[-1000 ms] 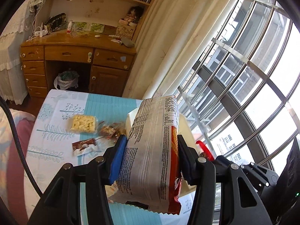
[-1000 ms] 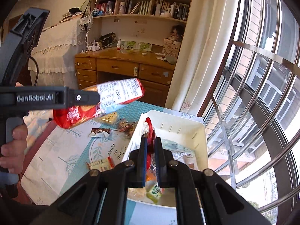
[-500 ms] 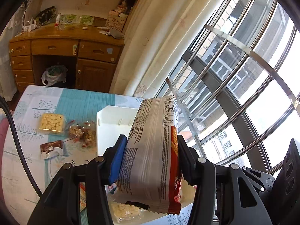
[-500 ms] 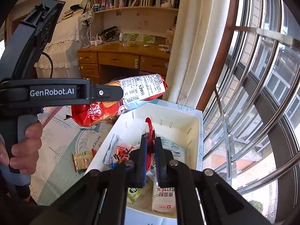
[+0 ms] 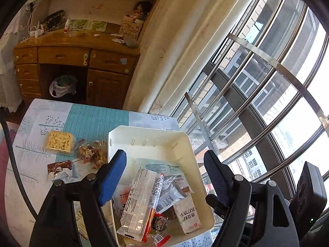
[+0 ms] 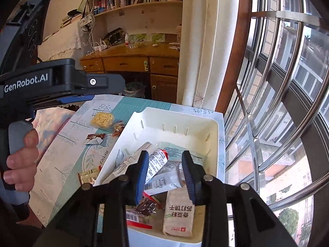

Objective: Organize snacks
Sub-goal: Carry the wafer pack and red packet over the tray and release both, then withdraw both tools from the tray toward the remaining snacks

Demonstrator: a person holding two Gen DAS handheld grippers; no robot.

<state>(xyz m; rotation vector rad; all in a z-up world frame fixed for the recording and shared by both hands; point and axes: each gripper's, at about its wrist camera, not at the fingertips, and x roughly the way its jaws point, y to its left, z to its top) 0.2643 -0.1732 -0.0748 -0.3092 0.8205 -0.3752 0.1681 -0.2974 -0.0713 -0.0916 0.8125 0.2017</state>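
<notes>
Both sets of my fingers hung over the white plastic bin, jaws opening, nothing gripped. My left gripper had the wider gap; the long crinkly biscuit pack, white printed back with a red edge, lay loose below it in the bin. My right gripper stood narrower, with only bin contents seen through the gap.

The bin was rectangular with rounded corners and slotted walls. In it: the biscuit pack, a matte beige cracker pouch, a pale blue-green flat pouch, and several small foil wrappers, too jumbled to count.

On the table, on patterned cloth with a teal stripe, three snacks sat left of the bin: a clear square puffed-snack pack, a crumpled clear nut bag, a brown-white wrapper. Only the right wrist view showed a fourth, a yellow bar by the bin's near corner, and my left hand on the handle.

A wooden desk stood behind.
</notes>
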